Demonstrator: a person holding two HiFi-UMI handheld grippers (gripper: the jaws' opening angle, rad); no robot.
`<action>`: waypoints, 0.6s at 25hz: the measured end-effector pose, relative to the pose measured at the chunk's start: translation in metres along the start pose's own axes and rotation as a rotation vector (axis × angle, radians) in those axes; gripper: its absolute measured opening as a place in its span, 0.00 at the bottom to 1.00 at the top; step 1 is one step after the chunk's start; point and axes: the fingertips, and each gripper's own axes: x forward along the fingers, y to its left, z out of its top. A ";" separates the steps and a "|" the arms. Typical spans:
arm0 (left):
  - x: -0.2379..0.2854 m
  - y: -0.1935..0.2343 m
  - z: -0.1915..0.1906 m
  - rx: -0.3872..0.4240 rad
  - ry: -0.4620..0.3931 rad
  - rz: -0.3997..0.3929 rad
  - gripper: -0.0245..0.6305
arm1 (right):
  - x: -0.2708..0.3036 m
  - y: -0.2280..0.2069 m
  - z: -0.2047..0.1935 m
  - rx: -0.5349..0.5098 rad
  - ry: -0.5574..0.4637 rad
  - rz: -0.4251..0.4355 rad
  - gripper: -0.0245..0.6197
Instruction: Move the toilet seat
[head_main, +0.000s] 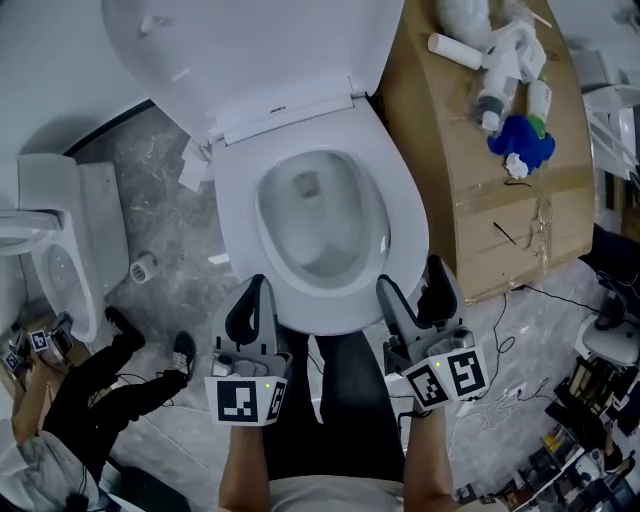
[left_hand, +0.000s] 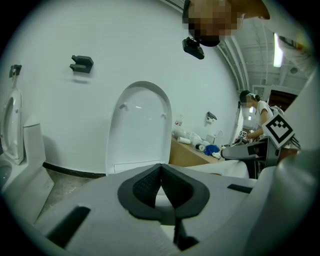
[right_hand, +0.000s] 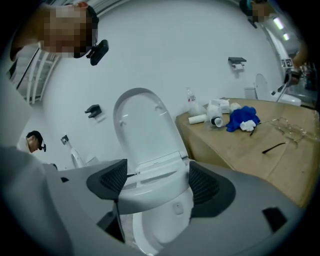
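Toilet seat (head_main: 408, 250) lies over the bowl (head_main: 310, 235) at the centre of the head view, with the lid (head_main: 250, 40) raised at 12 o'clock. The left claw (head_main: 258, 290) sits at the seat's front rim at 7 o'clock, and the right claw (head_main: 410, 280) at 5 o'clock. A cardboard surface (head_main: 470, 200) at 2 o'clock carries white bottles (head_main: 490, 95) and a blue cloth (head_main: 522, 140). A second toilet (head_main: 60, 230) stands at 9 o'clock.

In the left gripper view, the left claw (left_hand: 161, 170) is closed, its pads meeting tip to tip with nothing gripped. The upright lid (left_hand: 140, 125) rises at 12 o'clock beyond it.

In the right gripper view, the right claw (right_hand: 155, 182) stands wide open. The seat's front rim (right_hand: 152, 192) shows in the gap, running from 9 to 3 o'clock between the pads; whether they touch it cannot be told. The lid (right_hand: 142, 125) stands at 12 o'clock, the cardboard surface (right_hand: 250, 145) at 3 o'clock.
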 end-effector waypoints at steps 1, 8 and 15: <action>0.000 0.001 0.003 -0.003 -0.006 0.001 0.05 | 0.000 0.002 0.004 -0.011 -0.008 0.019 0.64; 0.002 0.005 0.023 -0.012 -0.034 0.007 0.05 | -0.001 0.023 0.028 -0.134 -0.045 0.109 0.32; 0.005 0.007 0.043 0.001 -0.063 0.016 0.05 | 0.001 0.031 0.048 -0.157 -0.071 0.144 0.10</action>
